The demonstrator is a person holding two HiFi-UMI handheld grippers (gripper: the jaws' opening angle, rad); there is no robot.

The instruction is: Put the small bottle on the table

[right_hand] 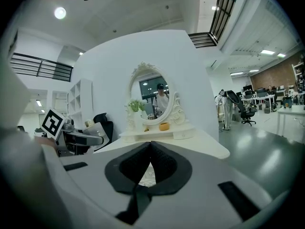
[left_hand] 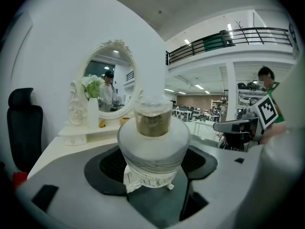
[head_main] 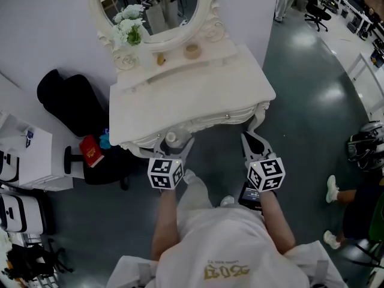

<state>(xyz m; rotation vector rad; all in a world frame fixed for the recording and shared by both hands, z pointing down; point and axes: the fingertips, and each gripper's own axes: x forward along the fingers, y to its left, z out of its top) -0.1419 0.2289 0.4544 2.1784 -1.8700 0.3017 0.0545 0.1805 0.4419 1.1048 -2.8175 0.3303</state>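
Note:
The small bottle (head_main: 172,139) is white and round with a clear cap over a tan neck. It stands upright between the jaws of my left gripper (head_main: 175,144), which is shut on its wide body, right at the front edge of the white dressing table (head_main: 198,95). In the left gripper view the bottle (left_hand: 152,142) fills the middle, with the dark pads (left_hand: 107,163) against its sides. My right gripper (head_main: 249,138) hovers off the table's front right corner. Its jaws meet at the tips (right_hand: 150,147) with nothing in them.
An oval mirror (head_main: 156,5) stands at the table's back, with a white vase of flowers (head_main: 129,32) and a small yellow jar (head_main: 192,51) on the shelf below it. A black chair (head_main: 72,101) holding a red item (head_main: 91,150) sits to the left. A person (head_main: 360,209) stands far right.

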